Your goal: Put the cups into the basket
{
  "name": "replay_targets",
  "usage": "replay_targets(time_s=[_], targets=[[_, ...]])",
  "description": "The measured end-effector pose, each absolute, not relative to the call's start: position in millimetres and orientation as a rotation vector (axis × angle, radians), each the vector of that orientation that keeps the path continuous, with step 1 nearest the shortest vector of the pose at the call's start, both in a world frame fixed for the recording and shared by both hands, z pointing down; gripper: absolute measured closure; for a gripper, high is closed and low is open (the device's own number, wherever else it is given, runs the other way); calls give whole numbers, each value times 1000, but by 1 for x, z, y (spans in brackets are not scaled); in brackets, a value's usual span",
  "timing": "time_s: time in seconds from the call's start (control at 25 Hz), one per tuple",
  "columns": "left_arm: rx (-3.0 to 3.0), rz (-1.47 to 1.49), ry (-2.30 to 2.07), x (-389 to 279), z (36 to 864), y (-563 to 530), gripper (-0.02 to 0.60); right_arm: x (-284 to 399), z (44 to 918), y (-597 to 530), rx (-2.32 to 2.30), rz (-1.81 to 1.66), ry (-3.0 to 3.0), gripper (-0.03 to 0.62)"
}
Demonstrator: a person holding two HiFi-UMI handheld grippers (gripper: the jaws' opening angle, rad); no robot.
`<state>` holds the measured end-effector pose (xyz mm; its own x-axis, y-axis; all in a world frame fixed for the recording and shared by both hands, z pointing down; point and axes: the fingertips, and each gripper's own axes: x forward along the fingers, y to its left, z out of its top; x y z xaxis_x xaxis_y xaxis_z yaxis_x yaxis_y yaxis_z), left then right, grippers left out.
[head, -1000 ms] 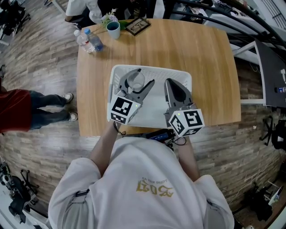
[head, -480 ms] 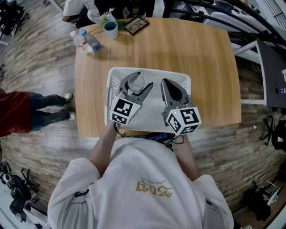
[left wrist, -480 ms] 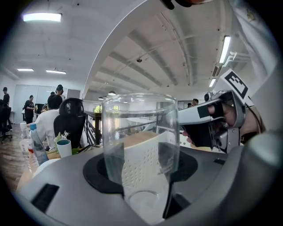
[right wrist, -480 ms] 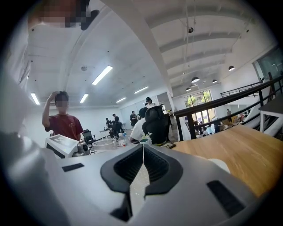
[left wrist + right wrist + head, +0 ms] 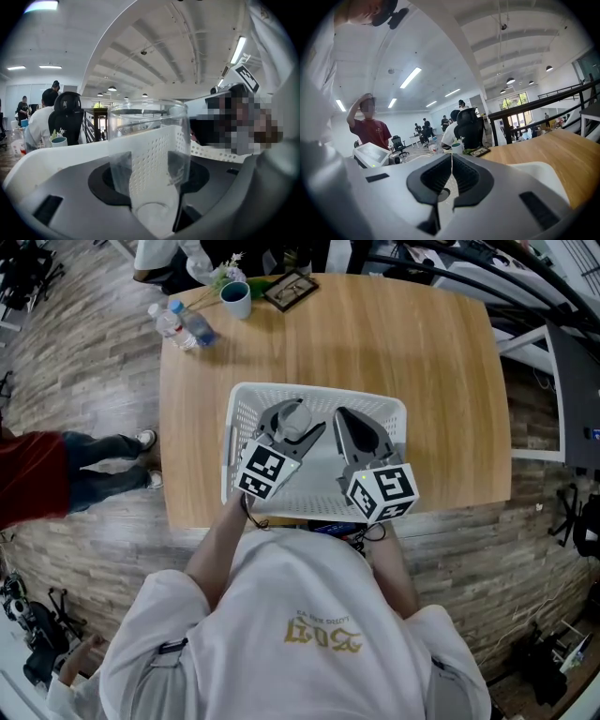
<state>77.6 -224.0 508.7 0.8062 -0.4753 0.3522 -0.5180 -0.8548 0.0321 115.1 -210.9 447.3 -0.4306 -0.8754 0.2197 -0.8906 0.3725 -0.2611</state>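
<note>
A clear plastic cup [image 5: 292, 419] stands upright between the jaws of my left gripper [image 5: 298, 418], which is shut on it over the left half of the white perforated basket [image 5: 394, 413]. In the left gripper view the clear cup [image 5: 149, 150] fills the gap between the jaws, with the basket wall [image 5: 220, 152] behind it. My right gripper [image 5: 345, 420] hangs over the basket's right half, shut and holding nothing; its jaws [image 5: 451, 161] meet in a thin line. A teal cup [image 5: 235, 299] stands at the table's far left corner.
The wooden table [image 5: 422, 343] carries two water bottles [image 5: 178, 322], a small plant and a framed picture [image 5: 289, 289] beside the teal cup. A person in red [image 5: 37, 474] stands on the floor at the left. Dark railings run behind the table.
Both grippers stay over the basket. The left gripper with the clear cup has shifted slightly to the right and nearer. The right gripper has hardly moved.
</note>
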Motion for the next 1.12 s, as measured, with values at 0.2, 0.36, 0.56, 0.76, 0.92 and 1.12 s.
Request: replay_targets(time_s=[0.2,0.36,0.56,0.76,0.92,1.12], targets=[[2864,576,-765,80,516,-221,318,110,453,-210,1604,566,-2585,582],[2837,640,-755,78,526,-220,318,101,455,-208,1534,583,-2621,580],[2805,703,-750,77,535,-220,318,95,462,-207,1477,644,-2650,580],[2780,767,-682,78,545,-212,318,87,464,-206,1426,666,-2695,580],[2765,855,-669,77,554,-208,318,86,466,-203,1397,676,-2711,579],[2740,932,-654,75,562,-209,318,76,465,-201,1312,693,-2762,555]])
